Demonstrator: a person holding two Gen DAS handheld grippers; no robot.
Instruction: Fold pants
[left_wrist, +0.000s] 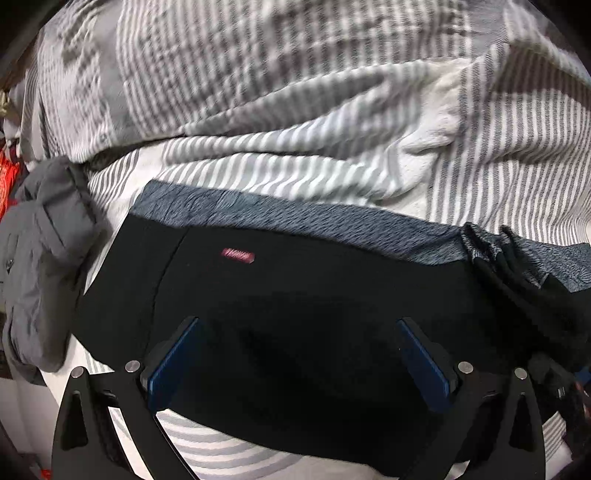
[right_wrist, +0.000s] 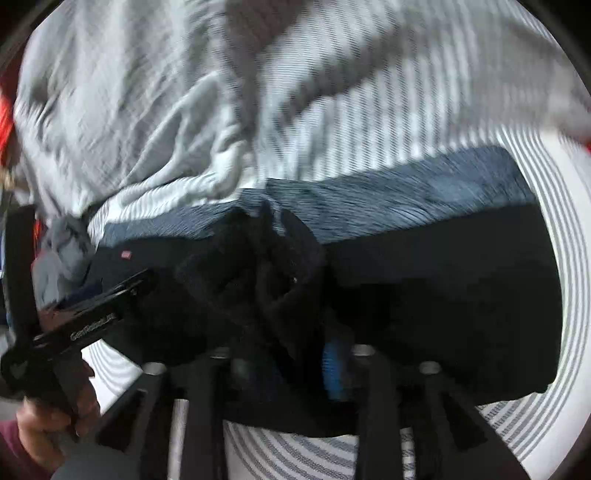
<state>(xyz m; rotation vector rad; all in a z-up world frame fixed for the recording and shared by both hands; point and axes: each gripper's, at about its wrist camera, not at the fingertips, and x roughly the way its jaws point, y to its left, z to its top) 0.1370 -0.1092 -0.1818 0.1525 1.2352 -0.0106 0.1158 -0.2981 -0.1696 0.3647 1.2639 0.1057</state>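
Black pants (left_wrist: 295, 295) with a grey fleecy inner band (left_wrist: 295, 218) and a small red label (left_wrist: 237, 255) lie folded across a striped sheet. My left gripper (left_wrist: 299, 360) hovers just over the black cloth, open wide, with its blue pads (left_wrist: 171, 365) clear of the fabric. In the right wrist view the same pants (right_wrist: 443, 288) span the frame, with a bunched ridge of cloth (right_wrist: 266, 266) in the middle. My right gripper (right_wrist: 288, 365) stands open at that ridge; one blue pad (right_wrist: 332, 369) shows bare. The left gripper (right_wrist: 122, 295) appears side-on at the left, held by a hand (right_wrist: 44, 424).
The grey-and-white striped sheet (left_wrist: 332, 155) is rumpled behind the pants, and a pale crumpled blanket (right_wrist: 129, 129) lies at the back left. A grey garment (left_wrist: 40, 266) lies heaped by the pants' left end. Something red (left_wrist: 11, 177) shows at the left edge.
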